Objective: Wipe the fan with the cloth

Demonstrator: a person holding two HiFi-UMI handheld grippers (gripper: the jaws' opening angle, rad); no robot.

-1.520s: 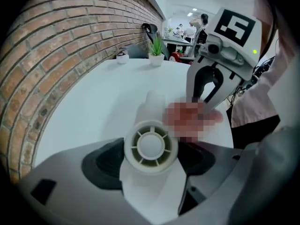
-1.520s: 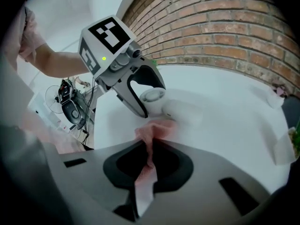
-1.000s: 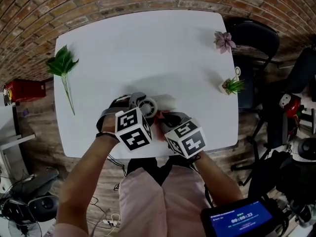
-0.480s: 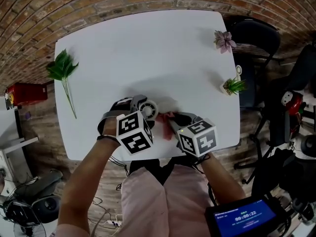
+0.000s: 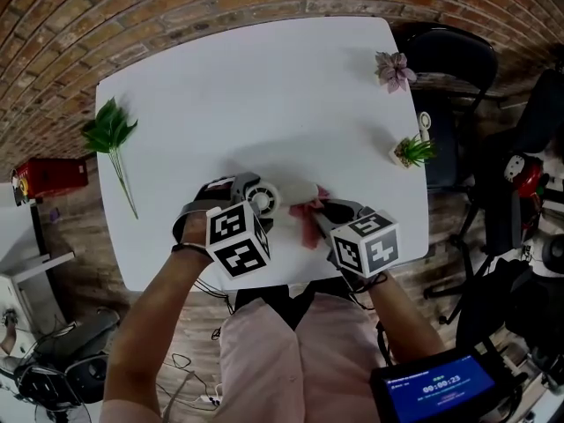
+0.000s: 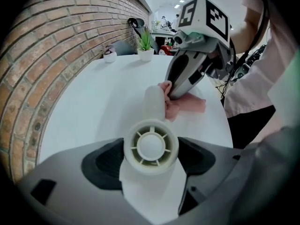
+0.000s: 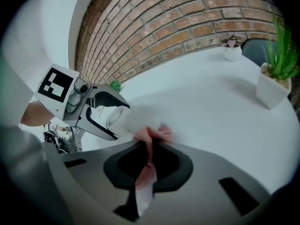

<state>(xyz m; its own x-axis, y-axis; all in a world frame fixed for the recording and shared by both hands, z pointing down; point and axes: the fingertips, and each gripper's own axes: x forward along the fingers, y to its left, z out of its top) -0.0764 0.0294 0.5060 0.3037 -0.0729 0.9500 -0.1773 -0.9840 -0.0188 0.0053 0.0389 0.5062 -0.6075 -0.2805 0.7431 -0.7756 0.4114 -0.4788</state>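
Observation:
A small white hand fan [image 5: 263,199] lies near the front edge of the white table [image 5: 247,86]. Its round head [image 6: 150,146] sits between the jaws of my left gripper [image 5: 251,192], which grip it from both sides. The fan's handle [image 6: 153,100] points away toward the right gripper. My right gripper [image 5: 322,208] is shut on a pink cloth [image 5: 308,214]. The bunched cloth [image 7: 151,136] presses against the far end of the fan's handle [image 7: 124,118]. The rest of the cloth [image 6: 187,104] trails on the table beneath the right gripper.
A green leafy sprig [image 5: 110,130] lies at the table's left edge. A pink flower pot [image 5: 393,69] and a small green plant pot [image 5: 411,152] stand near the right edge. A dark chair [image 5: 449,60] is beyond the right side, a red box [image 5: 48,176] on the floor at left.
My right gripper has slid to the right with the cloth, along the fan's handle and away from its head. The left gripper and the fan have kept still.

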